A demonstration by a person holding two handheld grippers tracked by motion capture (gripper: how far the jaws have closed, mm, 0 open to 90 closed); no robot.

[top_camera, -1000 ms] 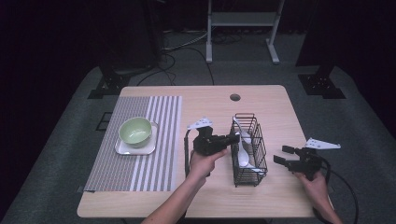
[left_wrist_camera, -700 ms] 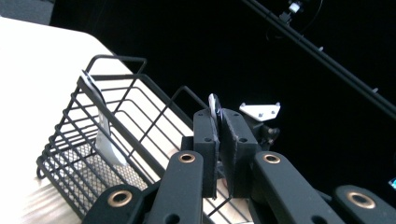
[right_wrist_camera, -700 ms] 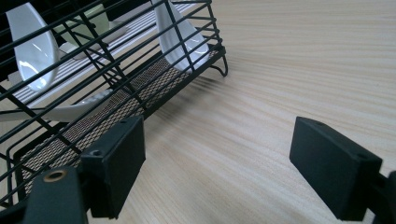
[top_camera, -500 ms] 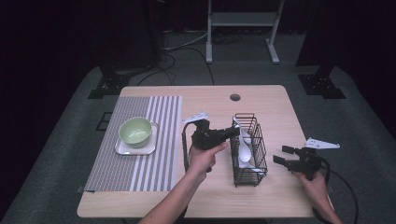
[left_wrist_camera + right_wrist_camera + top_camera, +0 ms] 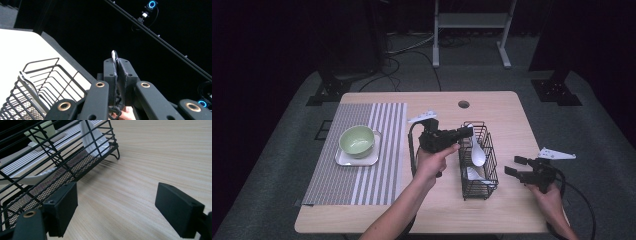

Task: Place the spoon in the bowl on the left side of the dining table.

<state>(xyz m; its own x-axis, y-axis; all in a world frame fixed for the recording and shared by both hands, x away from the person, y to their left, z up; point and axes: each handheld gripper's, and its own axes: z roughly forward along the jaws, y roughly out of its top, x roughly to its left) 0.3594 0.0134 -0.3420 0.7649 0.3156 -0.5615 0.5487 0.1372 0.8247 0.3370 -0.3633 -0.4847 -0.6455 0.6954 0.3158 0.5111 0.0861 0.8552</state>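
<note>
The white spoon (image 5: 477, 152) sits in the black wire basket (image 5: 478, 186), right of centre in the high view. Its bowl faces up near the middle of the basket and its handle rises toward the basket's far end, under the tips of the left gripper (image 5: 466, 132). In the left gripper view, lower centre, the left gripper (image 5: 117, 75) has its jaws pressed together on a thin, flat, dark-edged piece that stands up between the pads and ends in a rounded pale tip above them. Whether this piece is the spoon's handle cannot be told. The wire basket (image 5: 30, 87) occupies the lower left of that view, with a pale strip resting against its rim.

In the right gripper view, the white spoon (image 5: 93, 141) lies at upper centre inside the wire basket (image 5: 75, 173), over the basket's mesh floor. A second pale utensil (image 5: 30, 179) lies across the basket at left. The right gripper (image 5: 116, 207) has its jaws spread wide apart above bare table (image 5: 155, 157), just beside the basket and gripping nothing.

In the high view, the right gripper (image 5: 518, 166) sits at lower right, near the basket. A green bowl (image 5: 357, 140) stands on a white square plate (image 5: 343, 160) at left of centre, on a striped placemat (image 5: 372, 180).
</note>
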